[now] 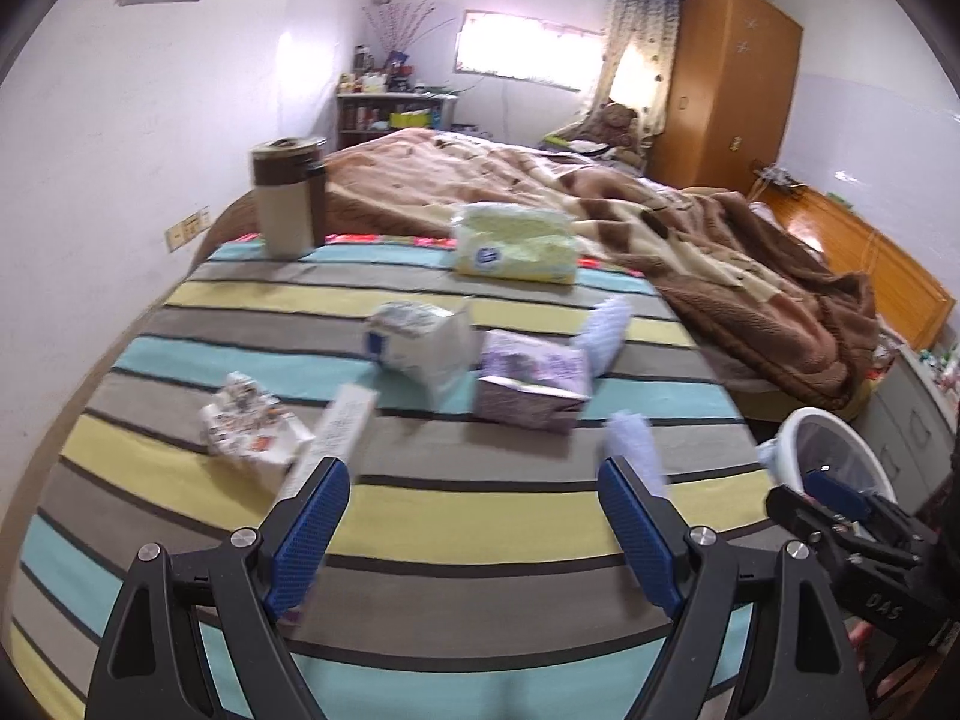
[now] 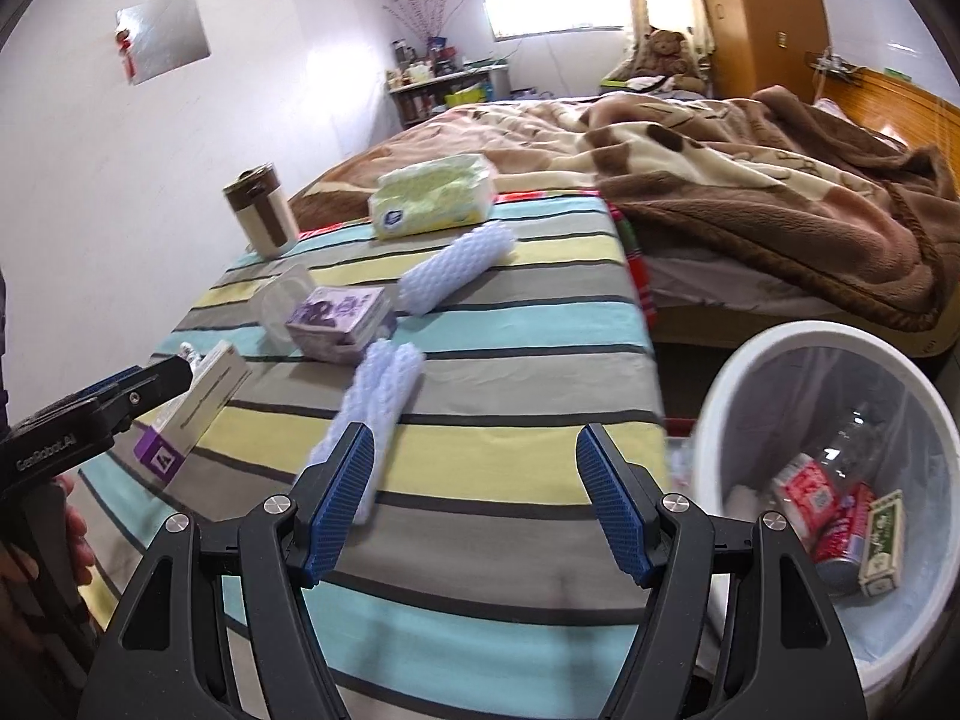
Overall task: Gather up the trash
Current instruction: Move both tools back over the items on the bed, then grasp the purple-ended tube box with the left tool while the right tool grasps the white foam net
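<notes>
Trash lies on the striped bed cover [image 1: 480, 516]. In the left wrist view: a crumpled wrapper [image 1: 252, 420], a long white box [image 1: 336, 438], a clear plastic container [image 1: 420, 342], a purple box [image 1: 528, 384] and two white foam nets [image 1: 609, 330] [image 1: 636, 444]. My left gripper [image 1: 474, 522] is open above the cover, empty. In the right wrist view my right gripper [image 2: 477, 486] is open and empty, over the cover, with a foam net [image 2: 378, 396] by its left finger. The white bin [image 2: 720, 420] at right holds red packets [image 2: 807, 492] and a box.
A tissue pack [image 1: 516, 240] and a brown-and-cream flask [image 1: 288, 198] stand at the far end of the cover. A brown blanket [image 2: 750, 180] covers the bed behind. A wooden wardrobe [image 1: 726, 84] and a cluttered shelf [image 1: 390, 102] stand at the back wall.
</notes>
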`<action>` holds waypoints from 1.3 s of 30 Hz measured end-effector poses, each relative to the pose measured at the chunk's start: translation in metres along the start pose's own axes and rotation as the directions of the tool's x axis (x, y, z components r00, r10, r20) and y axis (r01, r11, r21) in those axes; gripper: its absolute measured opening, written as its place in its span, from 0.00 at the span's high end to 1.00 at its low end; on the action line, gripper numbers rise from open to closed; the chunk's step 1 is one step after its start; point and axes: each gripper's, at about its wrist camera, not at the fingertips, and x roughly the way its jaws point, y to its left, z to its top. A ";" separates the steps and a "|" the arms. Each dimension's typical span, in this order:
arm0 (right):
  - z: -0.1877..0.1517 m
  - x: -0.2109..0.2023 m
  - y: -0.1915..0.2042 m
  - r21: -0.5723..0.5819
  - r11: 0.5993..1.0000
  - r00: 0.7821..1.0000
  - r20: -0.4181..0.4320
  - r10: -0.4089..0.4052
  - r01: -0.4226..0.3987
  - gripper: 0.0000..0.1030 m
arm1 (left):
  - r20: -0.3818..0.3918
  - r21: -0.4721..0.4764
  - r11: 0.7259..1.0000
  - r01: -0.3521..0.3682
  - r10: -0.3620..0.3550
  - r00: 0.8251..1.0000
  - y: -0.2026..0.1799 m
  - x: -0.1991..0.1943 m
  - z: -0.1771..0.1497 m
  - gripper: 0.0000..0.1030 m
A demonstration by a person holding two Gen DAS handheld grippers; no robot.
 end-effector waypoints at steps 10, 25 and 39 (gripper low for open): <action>0.003 0.020 0.021 -0.039 0.999 0.998 -0.056 0.004 -0.006 0.31 | -0.061 -0.006 0.997 -0.076 0.075 0.995 0.040 0.015 -0.011 0.18; 0.006 0.058 0.042 -0.059 0.998 0.987 -0.159 0.010 -0.020 0.31 | -0.178 -0.043 0.996 -0.072 0.064 0.982 0.076 0.054 -0.015 0.18; 0.007 0.071 0.048 -0.091 0.995 0.985 -0.164 -0.055 0.040 0.39 | -0.219 -0.026 0.999 -0.036 0.030 0.975 0.071 0.072 -0.010 0.42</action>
